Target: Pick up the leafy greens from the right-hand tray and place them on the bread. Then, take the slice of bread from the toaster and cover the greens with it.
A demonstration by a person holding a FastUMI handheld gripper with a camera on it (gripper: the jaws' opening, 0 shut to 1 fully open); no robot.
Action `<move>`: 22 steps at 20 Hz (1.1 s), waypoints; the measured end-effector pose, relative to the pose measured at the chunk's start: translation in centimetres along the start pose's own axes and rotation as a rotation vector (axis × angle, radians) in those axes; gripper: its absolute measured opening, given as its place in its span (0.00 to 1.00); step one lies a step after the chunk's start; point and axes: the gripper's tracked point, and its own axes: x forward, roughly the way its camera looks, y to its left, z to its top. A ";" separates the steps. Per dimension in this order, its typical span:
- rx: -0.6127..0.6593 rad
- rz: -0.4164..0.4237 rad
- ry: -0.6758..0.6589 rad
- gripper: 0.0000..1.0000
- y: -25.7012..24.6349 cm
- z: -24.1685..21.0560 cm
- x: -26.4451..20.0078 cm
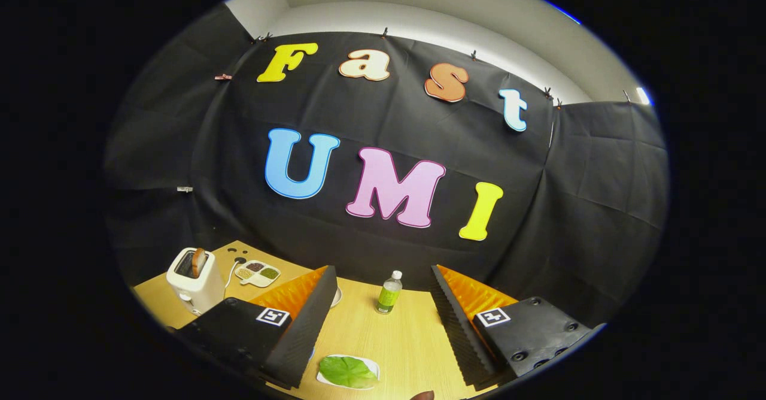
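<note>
My gripper (383,280) is open and held above the wooden table (407,334), with nothing between its fingers. Low between the fingers, close to me, a green leaf (347,370) lies on a small white tray (371,364). A white toaster (195,280) stands off to the left beyond the left finger, with a brown slice of bread (198,261) sticking up from its slot. A white plate (337,296) peeks out just behind the left finger; what lies on it is hidden.
A small green bottle (389,292) with a white cap stands upright ahead between the fingers. A white divided dish (258,272) with dark and green fillings sits behind the toaster. A cable runs from the toaster toward the wall.
</note>
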 end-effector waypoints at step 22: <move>0.003 0.009 0.043 0.97 -0.3 -1.1 -0.1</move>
